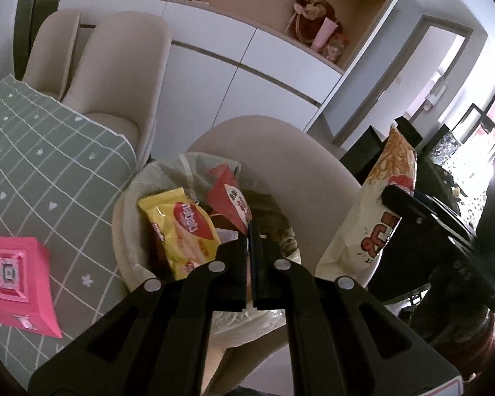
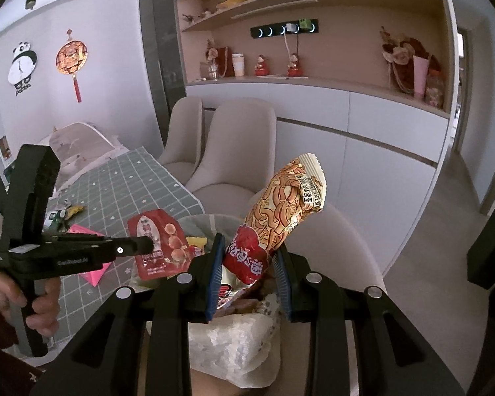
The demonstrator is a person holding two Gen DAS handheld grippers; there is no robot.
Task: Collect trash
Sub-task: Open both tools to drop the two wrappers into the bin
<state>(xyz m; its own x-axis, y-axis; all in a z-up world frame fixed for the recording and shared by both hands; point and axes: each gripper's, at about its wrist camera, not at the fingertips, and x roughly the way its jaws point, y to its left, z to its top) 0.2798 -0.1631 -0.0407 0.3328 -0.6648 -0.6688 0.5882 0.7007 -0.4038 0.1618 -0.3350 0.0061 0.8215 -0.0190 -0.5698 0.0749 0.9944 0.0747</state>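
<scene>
We had both claws over the lined bin [image 1: 132, 211], which sat on the seat of a beige chair [image 1: 280, 151] pulled up beside the surface [image 1: 49, 165] with its green checked cloth. The left claw [image 1: 250, 231] was pinched tight on the edge of a red sachet [image 1: 229, 198], which hung just above the bin's contents. The right claw [image 2: 249, 257] was part-way closed on the lower end of a tall orange noodle packet [image 2: 280, 211] that stood up slanting above the bin mouth.

To finish this step well, we judged that each piece should be brought squarely over the opening and lowered close to the heap before letting go, since both wrappers were light and could flutter onto the chair. The tall packet seemed the riskier: held low, it might tip over the rim, so we thought it best laid down sideways. Releasing one claw at a time would keep the two from knocking each other.

By our count: two claws, two wrappers in hand, one bin, and at least one yellow biscuit packet [image 1: 181, 227] already inside with darker scraps we could not separate. On the surface lay one pink paper [image 2: 92, 264] and a small crumpled cluster [image 2: 62, 214] farther off. Three beige chairs showed.
</scene>
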